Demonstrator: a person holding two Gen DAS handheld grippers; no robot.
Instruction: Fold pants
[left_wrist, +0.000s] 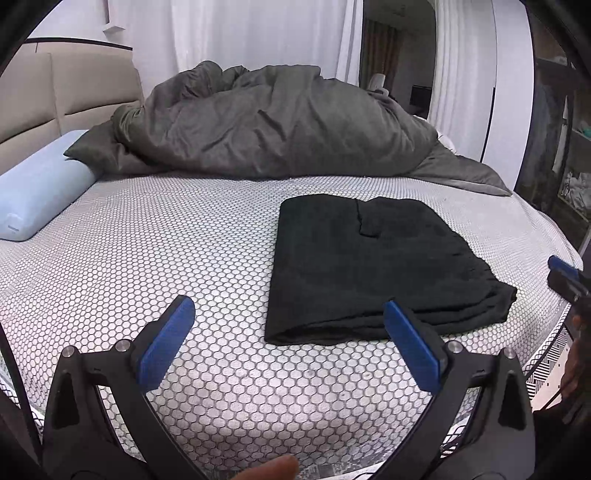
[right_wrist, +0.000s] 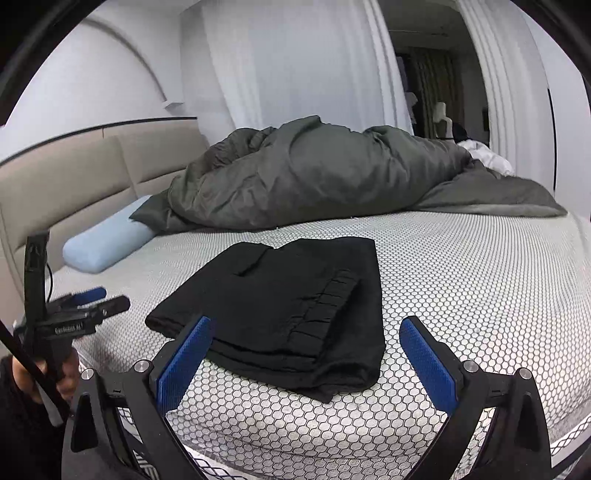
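The black pants (left_wrist: 373, 266) lie folded into a flat rectangle on the honeycomb-patterned mattress (left_wrist: 166, 258). In the right wrist view the pants (right_wrist: 288, 310) lie straight ahead, with the gathered waistband on top toward the right. My left gripper (left_wrist: 290, 317) is open and empty, held above the mattress just left of the pants' near edge. My right gripper (right_wrist: 306, 332) is open and empty, held over the near edge of the pants. The left gripper also shows in the right wrist view (right_wrist: 99, 301), at the far left.
A rumpled dark grey duvet (left_wrist: 280, 122) is piled across the back of the bed. A light blue pillow (left_wrist: 40, 188) lies at the left by the beige headboard (left_wrist: 66, 96). White curtains hang behind. The mattress edge runs close in front.
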